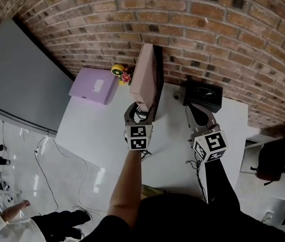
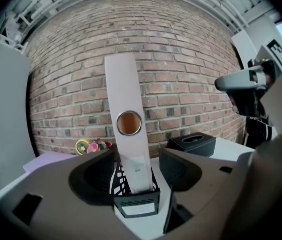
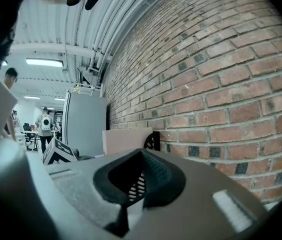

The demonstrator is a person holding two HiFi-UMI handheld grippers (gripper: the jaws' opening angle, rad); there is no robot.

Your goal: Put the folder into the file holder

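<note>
The pink folder [image 1: 145, 77] stands on end in the black mesh file holder [image 1: 158, 74] at the back of the white desk [image 1: 102, 135], close to the brick wall [image 1: 208, 24]. Its long axis is upright. In the left gripper view its narrow spine [image 2: 126, 94], with a round finger hole, faces the camera, and its foot sits inside the file holder [image 2: 136, 204]. Its broad faces look left and right.

The left gripper [image 1: 139, 116] is level with the folder's lower part. Its jaws [image 2: 137, 154] stand wide apart on either side of the spine, with a gap on both sides, gripping nothing.

The right gripper [image 1: 198, 116] is off to the right, apart from the folder, in front of a black tissue box [image 1: 203, 95]. Its jaws [image 3: 141, 153] meet at the tips and hold nothing. Beyond them that view shows the folder [image 3: 126, 140] side-on.

A purple box [image 1: 94, 85] and a small flower ornament [image 1: 122, 73] lie left of the folder.
</note>
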